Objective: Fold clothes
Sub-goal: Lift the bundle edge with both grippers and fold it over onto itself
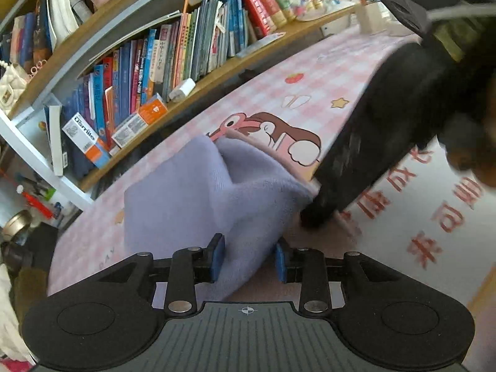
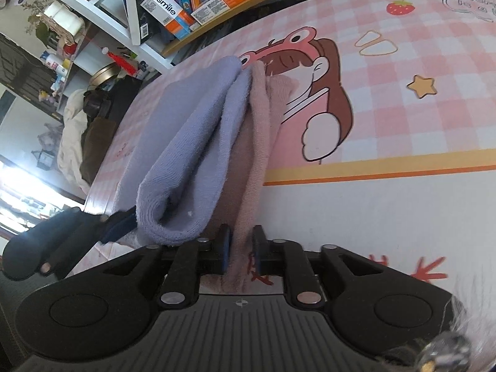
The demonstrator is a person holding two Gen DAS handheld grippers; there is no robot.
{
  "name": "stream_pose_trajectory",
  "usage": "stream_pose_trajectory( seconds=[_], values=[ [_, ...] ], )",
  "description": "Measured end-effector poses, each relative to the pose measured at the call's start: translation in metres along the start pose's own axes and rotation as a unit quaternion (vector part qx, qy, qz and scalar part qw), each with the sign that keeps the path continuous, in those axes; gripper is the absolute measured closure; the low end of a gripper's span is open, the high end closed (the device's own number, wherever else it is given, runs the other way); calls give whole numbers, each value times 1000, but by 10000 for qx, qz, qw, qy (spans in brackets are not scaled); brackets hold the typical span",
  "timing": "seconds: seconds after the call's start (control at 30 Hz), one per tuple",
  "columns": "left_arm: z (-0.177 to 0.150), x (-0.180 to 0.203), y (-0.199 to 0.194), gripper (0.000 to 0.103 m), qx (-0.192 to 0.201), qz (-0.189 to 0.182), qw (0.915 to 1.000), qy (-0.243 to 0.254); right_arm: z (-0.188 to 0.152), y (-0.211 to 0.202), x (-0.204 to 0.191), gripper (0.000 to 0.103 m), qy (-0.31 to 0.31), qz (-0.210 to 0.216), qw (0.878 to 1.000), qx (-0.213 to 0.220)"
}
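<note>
A thick lavender cloth [image 1: 186,192] lies bunched in a raised fold on the table, with a dusty pink layer [image 2: 260,130] beside it. My left gripper [image 1: 249,248] is open. The lavender fold runs between its blue pads, and a gap shows on the right side. My right gripper [image 2: 241,241] is open too. The pink ridge passes between its pads, and a sliver of the mat shows next to the right pad. In the left wrist view the right gripper [image 1: 316,214] is a dark blurred shape at the cloth's right edge. The left gripper [image 2: 121,223] touches the lavender fold's left end.
A pink checked cartoon table cover [image 2: 403,62] lies under the cloth, with a white mat with red characters [image 2: 372,210] nearer to me. A shelf of books and boxes [image 1: 155,62] runs along the table's far edge. Cluttered furniture [image 2: 77,117] stands beyond the left end.
</note>
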State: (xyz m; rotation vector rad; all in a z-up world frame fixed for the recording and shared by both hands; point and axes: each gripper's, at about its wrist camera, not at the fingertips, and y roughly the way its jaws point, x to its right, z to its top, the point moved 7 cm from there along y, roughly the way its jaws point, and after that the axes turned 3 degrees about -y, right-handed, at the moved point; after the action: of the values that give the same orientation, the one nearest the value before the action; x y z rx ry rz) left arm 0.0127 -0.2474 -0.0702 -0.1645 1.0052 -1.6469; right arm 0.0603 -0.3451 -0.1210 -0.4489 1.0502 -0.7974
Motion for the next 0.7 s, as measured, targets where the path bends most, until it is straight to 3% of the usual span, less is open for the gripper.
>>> stream_pose_trajectory(
  seconds=[0.1, 0.23, 0.33, 0.43, 0.5, 0.53, 0.57, 0.7],
  values=[
    [-5, -24, -27, 69, 178, -144, 9972, -708, 13, -27, 7, 70, 120, -61, 9992, 371],
    [-11, -68, -45, 69, 427, -145, 9809, -1892, 35, -42, -2, 59, 165, 299, 9974, 630],
    [-19, -103, -48, 70, 511, 47, 9616, -2698, 41, -27, -21, 42, 160, 612, 9975, 300],
    [-25, -123, -45, 70, 565, 219, 9505, -3048, 41, -4, -34, 41, 91, 447, 9989, -54],
    [-26, -128, -40, 70, 529, 261, 9487, -3107, 41, 7, -41, 52, 54, 338, 9993, -128],
    [-26, -129, -38, 70, 532, 257, 9500, -3065, 42, 11, -45, 82, 33, 298, 9995, -129],
    [-25, -129, -37, 70, 560, 205, 9516, -3015, 42, 11, -51, 88, -15, 290, 9995, -113],
    [-24, -118, -30, 70, 595, -165, 9577, -2811, 36, -18, -72, 89, 8, 726, 9972, 149]
  ],
)
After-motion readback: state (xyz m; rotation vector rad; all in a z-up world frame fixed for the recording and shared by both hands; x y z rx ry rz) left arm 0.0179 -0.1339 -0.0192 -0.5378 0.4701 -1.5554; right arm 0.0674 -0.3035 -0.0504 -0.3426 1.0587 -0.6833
